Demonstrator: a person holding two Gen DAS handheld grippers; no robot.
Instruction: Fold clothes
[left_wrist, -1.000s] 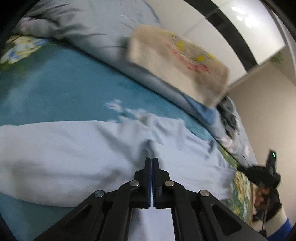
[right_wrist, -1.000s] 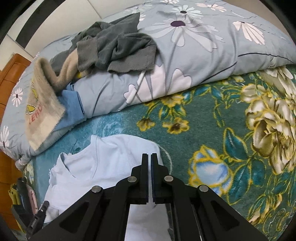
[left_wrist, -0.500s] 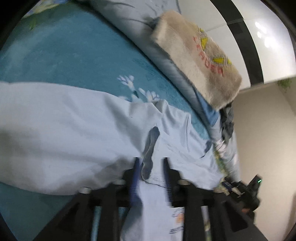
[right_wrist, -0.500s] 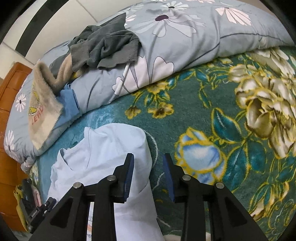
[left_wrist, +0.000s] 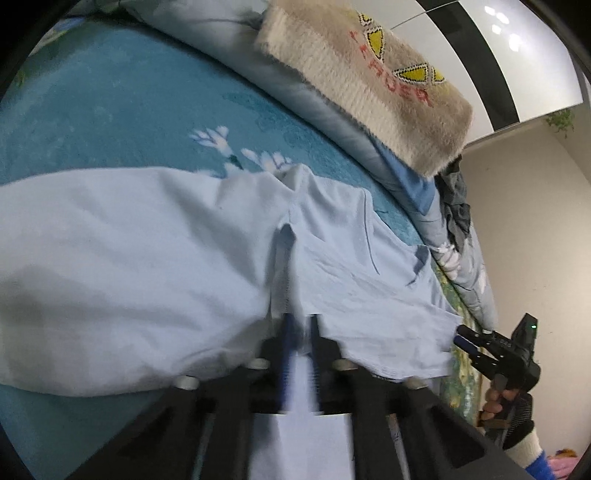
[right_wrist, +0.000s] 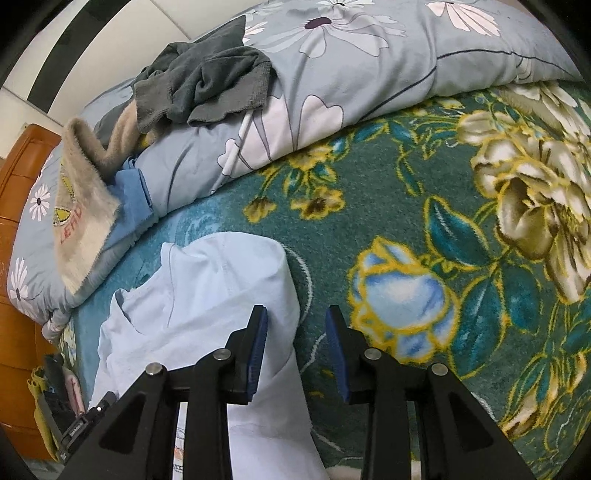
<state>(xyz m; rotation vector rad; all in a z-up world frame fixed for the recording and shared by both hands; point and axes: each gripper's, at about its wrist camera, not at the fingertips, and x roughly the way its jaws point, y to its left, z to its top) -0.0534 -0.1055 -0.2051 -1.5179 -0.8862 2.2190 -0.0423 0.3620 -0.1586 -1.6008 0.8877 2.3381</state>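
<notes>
A pale blue T-shirt (left_wrist: 155, 266) lies on the teal flowered blanket (left_wrist: 110, 110), with a sleeve folded over the body. It also shows in the right wrist view (right_wrist: 207, 295). My left gripper (left_wrist: 301, 332) is blurred, its jaws a narrow gap apart over the shirt's folded edge, holding nothing. My right gripper (right_wrist: 295, 332) is open and empty, just above the shirt's folded right edge. The right gripper also shows in the left wrist view (left_wrist: 476, 345), at the shirt's far corner.
A grey flowered duvet (right_wrist: 369, 74) runs along the back of the bed. On it lie a beige fuzzy sweater (left_wrist: 369, 81), a blue garment (right_wrist: 135, 199) and a dark grey garment (right_wrist: 199, 85). An orange wooden headboard (right_wrist: 18, 221) stands at the left.
Both grippers were shut on the shirt a second ago and have opened and let it go. The folded sleeves now lie on the shirt. The left gripper's gap has since narrowed.
</notes>
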